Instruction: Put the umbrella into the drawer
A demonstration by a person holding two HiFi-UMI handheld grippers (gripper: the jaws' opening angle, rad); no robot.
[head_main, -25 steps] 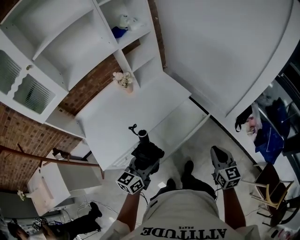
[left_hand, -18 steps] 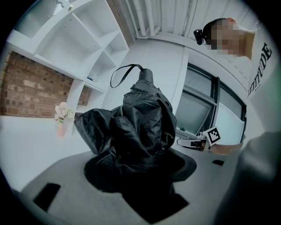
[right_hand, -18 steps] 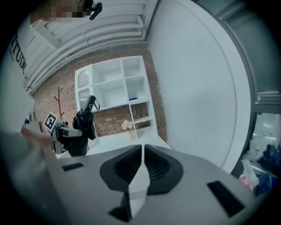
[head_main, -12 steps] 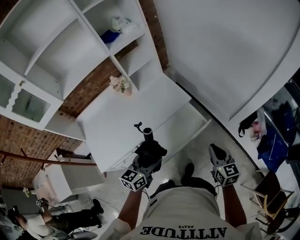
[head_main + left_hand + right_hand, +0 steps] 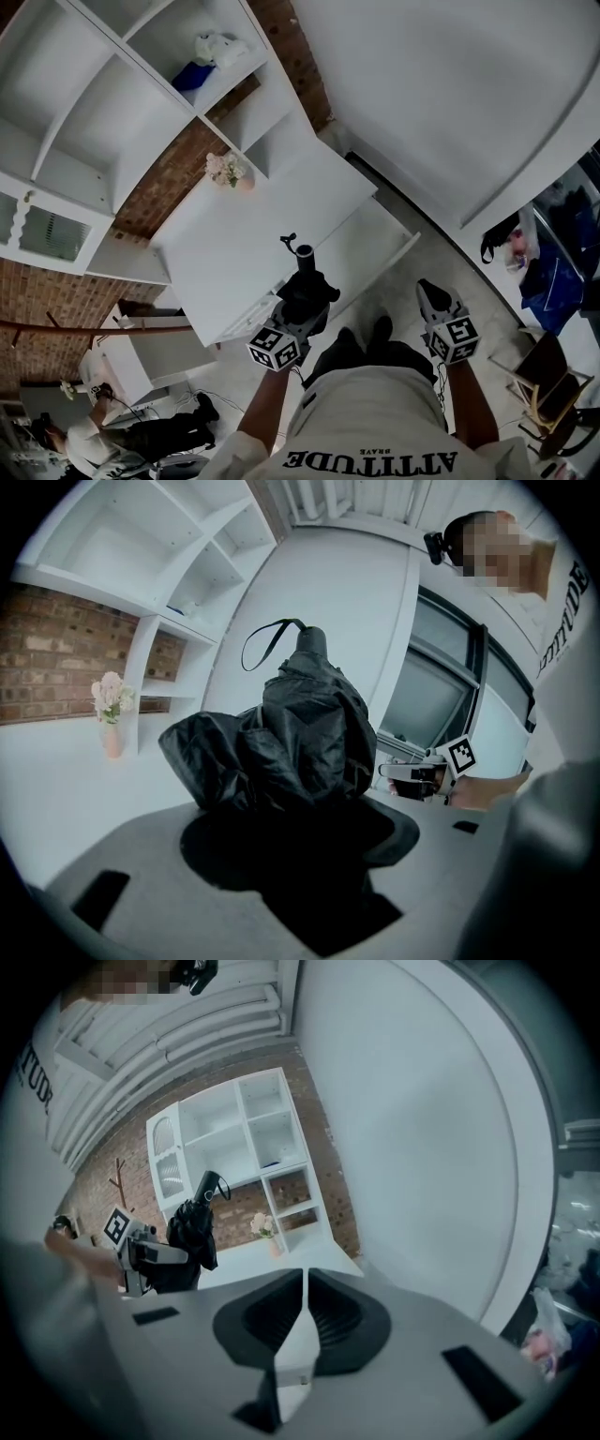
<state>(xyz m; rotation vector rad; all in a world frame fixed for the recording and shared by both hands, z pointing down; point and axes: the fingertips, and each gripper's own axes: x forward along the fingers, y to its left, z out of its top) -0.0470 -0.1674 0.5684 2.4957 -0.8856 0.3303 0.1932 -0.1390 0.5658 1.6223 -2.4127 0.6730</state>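
A: Where's the umbrella?
B: Frame centre. The folded black umbrella (image 5: pixel 305 279) is clamped in the left gripper (image 5: pixel 302 298) at the white counter's (image 5: pixel 234 244) front edge, with the open drawer (image 5: pixel 366 246) just right of it.
A: Anything nearby?
B: A flower vase (image 5: pixel 228 172) on the counter, upper left. The right gripper (image 5: pixel 429 295) is lower right, jaws pressed together, empty.

Out of sight, as I find it:
- the umbrella (image 5: pixel 291 742): lower end buried between the jaws of my left gripper (image 5: pixel 302 855), the pads lost under black fabric.
- blue and white bundle (image 5: pixel 208 58), upper left of head view: too small to name.
- person (image 5: pixel 103 450), lower left: cut by the frame's edge.
- bags (image 5: pixel 539 272), right edge: cut off, contents unclear.
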